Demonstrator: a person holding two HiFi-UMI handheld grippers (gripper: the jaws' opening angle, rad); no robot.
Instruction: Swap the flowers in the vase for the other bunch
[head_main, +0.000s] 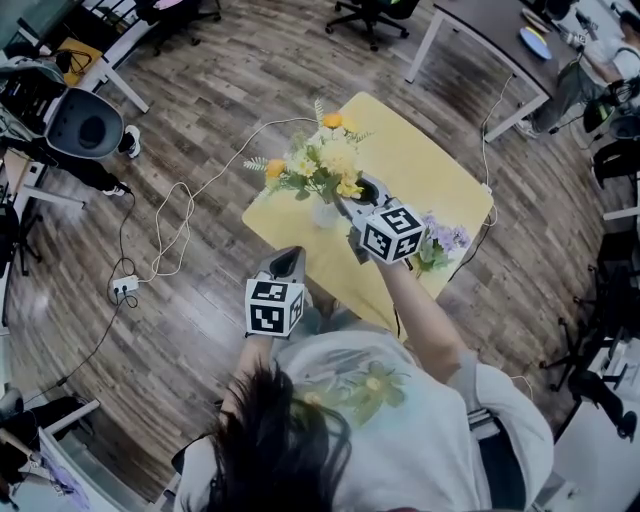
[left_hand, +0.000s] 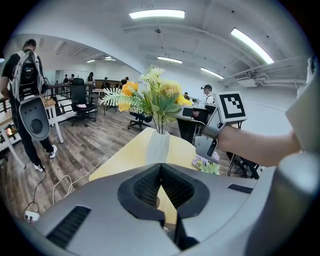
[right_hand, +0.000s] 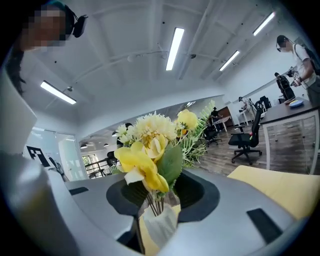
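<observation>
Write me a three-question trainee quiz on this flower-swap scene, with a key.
1. True or false: the vase holds the yellow bunch.
2. Where is the purple bunch? A) on the floor. B) lying on the yellow table, close to the right gripper. C) between the jaws of the left gripper.
3. Fill in: the left gripper's jaws stand ____ (apart or together).

Key: 1 true; 2 B; 3 together.
</observation>
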